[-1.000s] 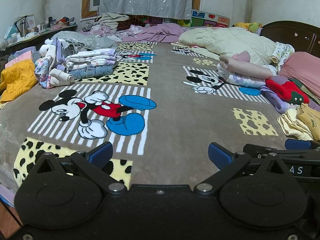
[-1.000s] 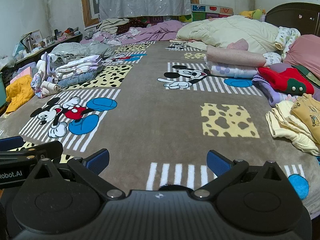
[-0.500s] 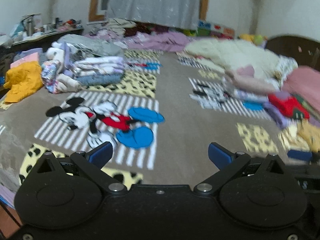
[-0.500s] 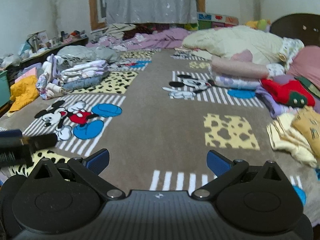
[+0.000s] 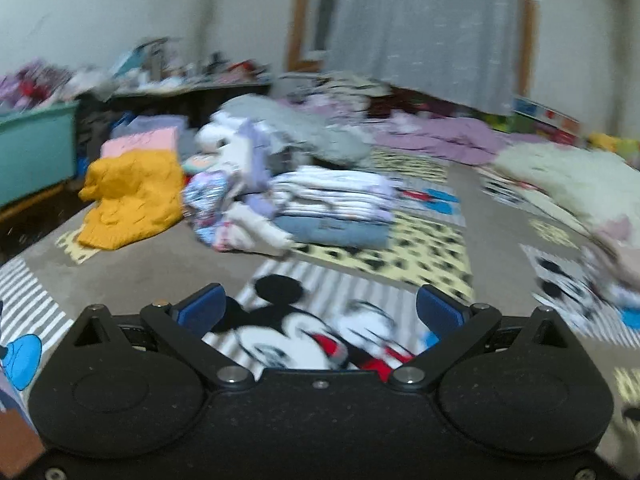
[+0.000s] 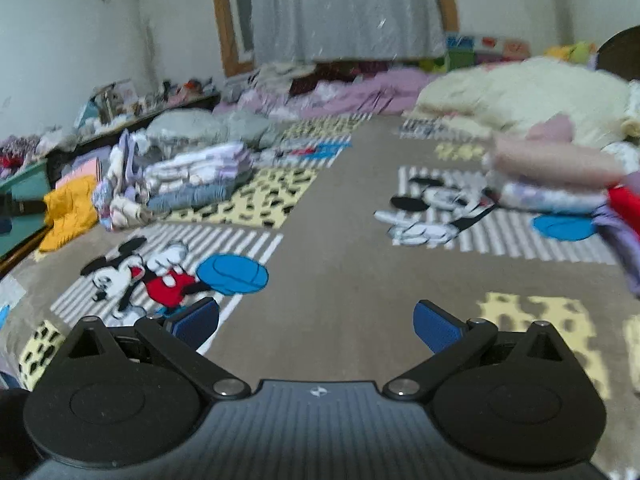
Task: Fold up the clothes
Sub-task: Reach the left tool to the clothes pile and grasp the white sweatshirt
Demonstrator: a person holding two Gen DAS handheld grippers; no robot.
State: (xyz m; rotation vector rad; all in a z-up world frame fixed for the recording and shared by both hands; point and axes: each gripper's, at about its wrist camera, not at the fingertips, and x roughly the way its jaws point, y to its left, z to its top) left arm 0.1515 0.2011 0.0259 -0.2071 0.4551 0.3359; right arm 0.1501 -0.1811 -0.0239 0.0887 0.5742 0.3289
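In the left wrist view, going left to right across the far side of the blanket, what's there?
Teal bin → yellow knitted garment → crumpled patterned clothes → folded stack on blue jeans → cream quilt.

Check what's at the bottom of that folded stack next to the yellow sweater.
A folded blue denim piece sits lowest in the folded stack, under striped white and lilac garments. Whatever lies beneath it on the blanket is covered.
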